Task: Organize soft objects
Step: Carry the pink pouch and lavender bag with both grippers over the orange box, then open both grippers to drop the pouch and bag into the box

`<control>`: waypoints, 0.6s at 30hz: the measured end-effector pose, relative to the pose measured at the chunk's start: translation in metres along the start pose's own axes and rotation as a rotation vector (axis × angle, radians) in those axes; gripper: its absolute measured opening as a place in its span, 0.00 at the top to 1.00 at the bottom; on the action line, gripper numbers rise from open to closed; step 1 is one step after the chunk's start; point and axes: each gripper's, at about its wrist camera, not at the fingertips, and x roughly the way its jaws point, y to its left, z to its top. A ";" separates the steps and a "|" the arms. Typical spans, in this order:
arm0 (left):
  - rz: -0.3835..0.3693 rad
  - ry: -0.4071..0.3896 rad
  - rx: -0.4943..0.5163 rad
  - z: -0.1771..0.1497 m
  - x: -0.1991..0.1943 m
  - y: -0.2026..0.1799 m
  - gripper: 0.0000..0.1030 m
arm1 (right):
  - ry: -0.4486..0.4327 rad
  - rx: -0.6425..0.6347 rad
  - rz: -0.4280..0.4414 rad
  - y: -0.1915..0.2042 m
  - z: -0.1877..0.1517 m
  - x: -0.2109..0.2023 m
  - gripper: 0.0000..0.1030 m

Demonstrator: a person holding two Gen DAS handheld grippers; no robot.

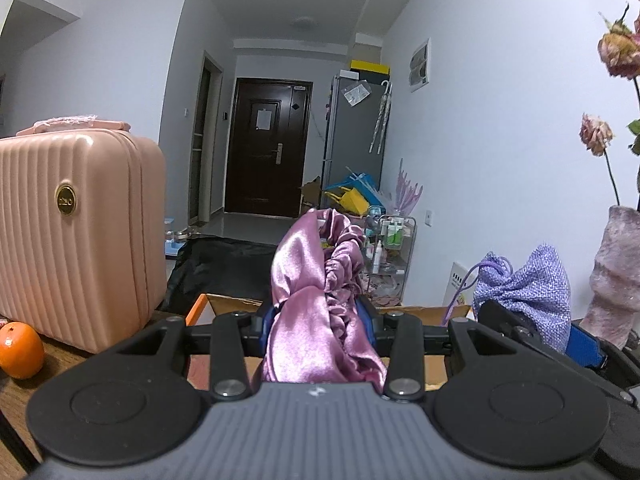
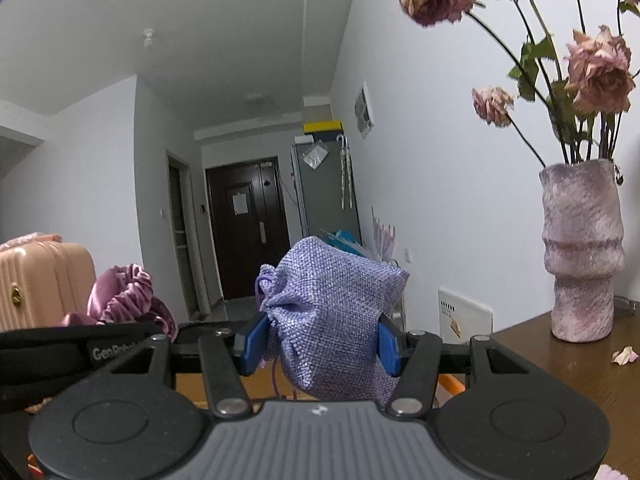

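My left gripper (image 1: 318, 320) is shut on a pink satin bonnet (image 1: 316, 300) with a ruffled elastic edge and holds it up above an open cardboard box (image 1: 232, 304). My right gripper (image 2: 322, 340) is shut on a lilac woven drawstring pouch (image 2: 332, 320), held up in the air. The pouch also shows in the left wrist view (image 1: 532, 300) to the right of the bonnet, and the bonnet in the right wrist view (image 2: 124, 296) to the left of the pouch.
A pink ribbed suitcase (image 1: 76, 232) stands on the wooden table (image 1: 24, 396) at the left, with an orange (image 1: 20, 350) beside it. A pink vase (image 2: 582, 252) of dried roses stands on the table (image 2: 560, 364) at the right, a fallen petal (image 2: 625, 355) near it.
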 end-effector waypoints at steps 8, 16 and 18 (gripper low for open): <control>0.022 0.028 -0.003 -0.005 0.004 0.001 0.59 | 0.056 0.011 -0.013 -0.004 -0.006 0.008 0.42; 0.153 -0.029 -0.044 -0.003 -0.006 0.011 0.00 | 0.079 0.053 -0.033 -0.011 -0.009 0.010 0.09; 0.175 -0.045 -0.061 -0.001 -0.009 0.014 0.00 | 0.084 0.078 -0.033 -0.015 -0.010 0.009 0.03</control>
